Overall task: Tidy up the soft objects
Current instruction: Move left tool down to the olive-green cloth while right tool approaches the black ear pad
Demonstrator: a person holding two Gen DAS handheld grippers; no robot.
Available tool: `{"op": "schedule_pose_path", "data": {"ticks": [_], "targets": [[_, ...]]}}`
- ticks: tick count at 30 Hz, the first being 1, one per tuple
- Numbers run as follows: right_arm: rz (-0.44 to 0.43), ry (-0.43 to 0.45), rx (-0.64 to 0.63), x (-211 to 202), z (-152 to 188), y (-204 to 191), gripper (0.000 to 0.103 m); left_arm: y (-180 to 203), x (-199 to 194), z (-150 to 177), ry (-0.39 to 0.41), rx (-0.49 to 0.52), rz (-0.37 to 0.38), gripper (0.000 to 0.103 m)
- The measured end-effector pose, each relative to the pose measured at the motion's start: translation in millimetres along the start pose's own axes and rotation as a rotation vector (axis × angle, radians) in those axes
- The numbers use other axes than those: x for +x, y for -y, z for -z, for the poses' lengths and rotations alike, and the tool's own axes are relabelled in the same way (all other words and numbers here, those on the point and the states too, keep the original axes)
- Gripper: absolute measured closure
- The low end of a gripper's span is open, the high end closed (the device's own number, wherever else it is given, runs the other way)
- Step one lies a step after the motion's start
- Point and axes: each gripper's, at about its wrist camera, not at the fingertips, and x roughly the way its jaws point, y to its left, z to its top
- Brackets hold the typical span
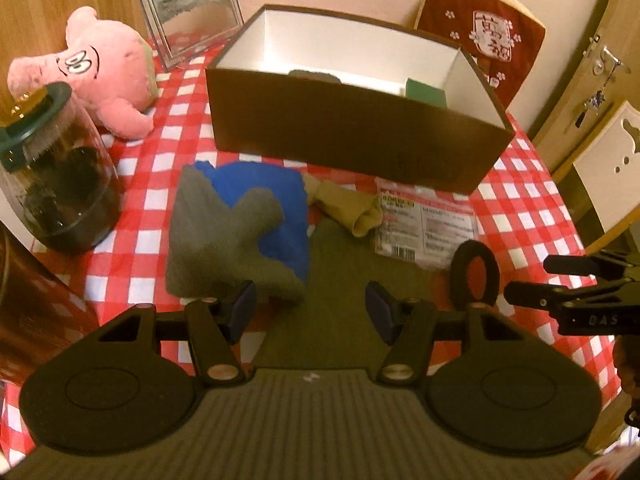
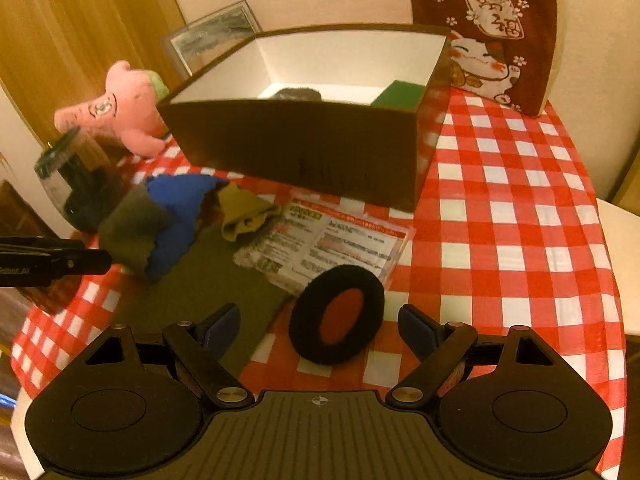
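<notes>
My left gripper [image 1: 312, 306] stands open just above a flat olive cloth [image 1: 340, 276], its left pad close to a grey-green glove [image 1: 216, 248]. The glove lies over a blue cloth [image 1: 280, 204], with a tan sock [image 1: 344, 208] beside them. My right gripper [image 2: 320, 326] is open too. A black foam ring [image 2: 336, 312] lies on the table between its fingers, not pressed by either pad. The brown box [image 1: 352, 136], white inside, holds a dark fuzzy item [image 1: 312, 74] and a green item [image 1: 424, 92]. The right gripper [image 1: 528, 280] also shows at the left wrist view's right edge.
A printed plastic packet [image 2: 332, 240] lies in front of the box. A pink plush [image 1: 100, 76], a glass jar with a green lid [image 1: 56, 176] and a picture frame [image 1: 192, 8] stand at the left. A red cat cushion [image 2: 488, 32] leans behind the box. The checked tablecloth [image 2: 520, 220] drops off at the right.
</notes>
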Motion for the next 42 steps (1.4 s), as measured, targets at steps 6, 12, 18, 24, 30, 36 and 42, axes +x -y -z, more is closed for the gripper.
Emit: {"op": "schedule_pose_path", "data": {"ticks": [6,12,18,24,30,36,42], "targets": [[0.017,-0.025,-0.001,19.0,6.1,-0.6,0.017,-3.1,16.8,11.8,-0.037,-0.007,0.006,0.045],[0.046,-0.037,-0.002,35.7,9.9,-1.0,0.017,-6.0,30.3,19.1,-0.058,-0.006,0.009,0.045],[0.079,-0.048,0.015,53.9,11.0,-0.1,0.017,-6.6,43.9,21.8,-0.073,-0.004,0.017,0.045],[0.100,-0.062,0.030,69.6,13.0,0.6,0.017,-8.9,57.4,24.4,-0.095,0.001,0.021,0.045],[0.129,-0.038,-0.013,75.7,18.1,-2.6,0.018,-11.4,66.1,30.9,-0.098,0.012,0.010,0.045],[0.145,-0.016,-0.100,70.9,26.6,-5.2,0.035,-13.8,72.6,39.1,-0.095,0.006,0.029,0.045],[0.113,-0.043,-0.082,58.6,34.1,0.5,0.036,-10.4,75.9,42.1,-0.078,0.026,0.040,0.056]]}}
